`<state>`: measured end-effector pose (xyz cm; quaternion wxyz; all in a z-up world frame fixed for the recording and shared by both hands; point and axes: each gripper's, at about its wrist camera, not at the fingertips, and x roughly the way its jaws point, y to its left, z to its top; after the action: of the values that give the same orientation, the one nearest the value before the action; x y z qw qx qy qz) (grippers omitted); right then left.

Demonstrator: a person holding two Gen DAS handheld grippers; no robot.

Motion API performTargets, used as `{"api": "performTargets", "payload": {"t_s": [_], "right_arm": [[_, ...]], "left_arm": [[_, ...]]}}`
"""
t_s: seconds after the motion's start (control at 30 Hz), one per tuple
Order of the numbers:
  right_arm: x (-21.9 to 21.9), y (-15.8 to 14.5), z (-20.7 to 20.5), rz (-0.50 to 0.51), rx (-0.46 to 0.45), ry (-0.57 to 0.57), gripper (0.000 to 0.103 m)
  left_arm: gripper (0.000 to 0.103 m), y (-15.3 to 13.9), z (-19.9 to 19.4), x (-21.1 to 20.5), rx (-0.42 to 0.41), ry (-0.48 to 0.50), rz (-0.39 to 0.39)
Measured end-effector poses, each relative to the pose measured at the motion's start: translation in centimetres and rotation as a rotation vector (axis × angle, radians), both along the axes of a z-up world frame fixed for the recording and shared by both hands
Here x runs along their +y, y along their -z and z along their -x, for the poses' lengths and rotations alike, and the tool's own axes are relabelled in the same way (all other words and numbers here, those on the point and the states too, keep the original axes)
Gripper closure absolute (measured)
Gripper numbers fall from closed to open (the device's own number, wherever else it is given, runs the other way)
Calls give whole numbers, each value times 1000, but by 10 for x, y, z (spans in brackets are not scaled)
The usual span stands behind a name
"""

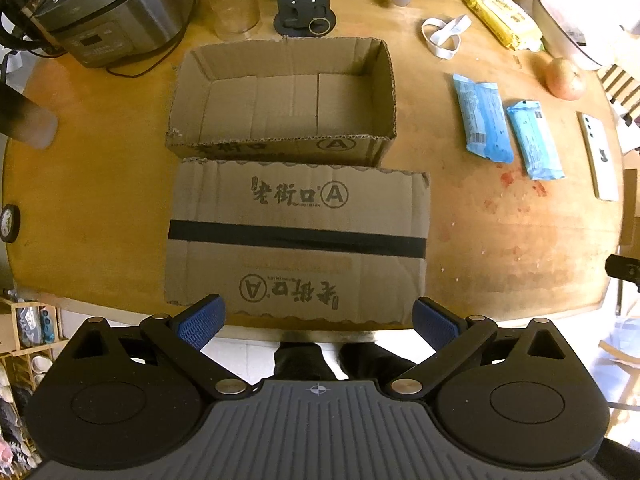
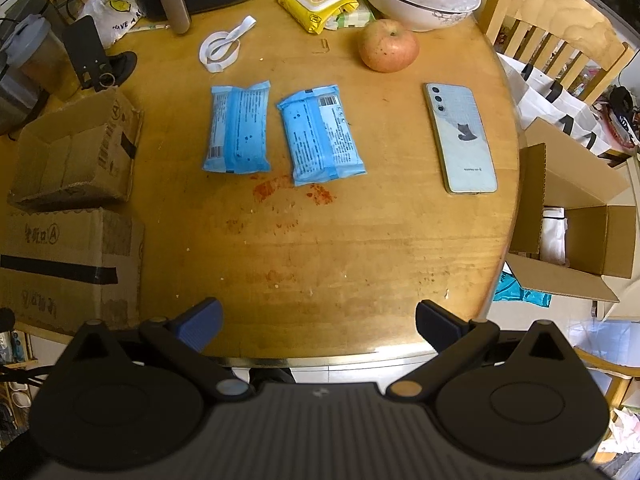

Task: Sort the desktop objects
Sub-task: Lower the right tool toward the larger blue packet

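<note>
Nothing looks sorted yet: the open cardboard box sits empty, while two blue packets lie well apart from it. The left gripper and right gripper both gape wide, holding nothing.

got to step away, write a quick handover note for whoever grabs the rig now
Left gripper: open, holding nothing, at the near table edge over the taped cardboard box.
Right gripper: open, holding nothing, at the near edge.
Open cardboard box holds nothing.
Still on the table: two blue packets, phone, apple, yellow wipes pack, white strap.
Done: nothing sorted yet. Left: everything.
</note>
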<state>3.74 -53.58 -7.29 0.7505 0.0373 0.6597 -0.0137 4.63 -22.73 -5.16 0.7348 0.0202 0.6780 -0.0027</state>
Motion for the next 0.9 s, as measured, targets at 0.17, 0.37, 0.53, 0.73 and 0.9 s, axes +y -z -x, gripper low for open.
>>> {"api": "performTargets", "payload": {"t_s": [0.17, 0.37, 0.53, 0.73, 0.9], "right_arm": [[0, 3, -7, 0, 2, -1, 0], [1, 6, -16, 0, 4, -3, 0], [1, 8, -23, 0, 6, -4, 0], [1, 11, -32, 4, 6, -10, 0], [0, 12, -42, 12, 0, -13, 0]], "left_arm": [[0, 0, -6, 1, 4, -1, 8], [0, 2, -11, 2, 8, -1, 10], [0, 2, -14, 4, 7, -5, 10], [0, 2, -17, 6, 6, -11, 11], [0, 2, -18, 8, 9, -15, 13]]}}
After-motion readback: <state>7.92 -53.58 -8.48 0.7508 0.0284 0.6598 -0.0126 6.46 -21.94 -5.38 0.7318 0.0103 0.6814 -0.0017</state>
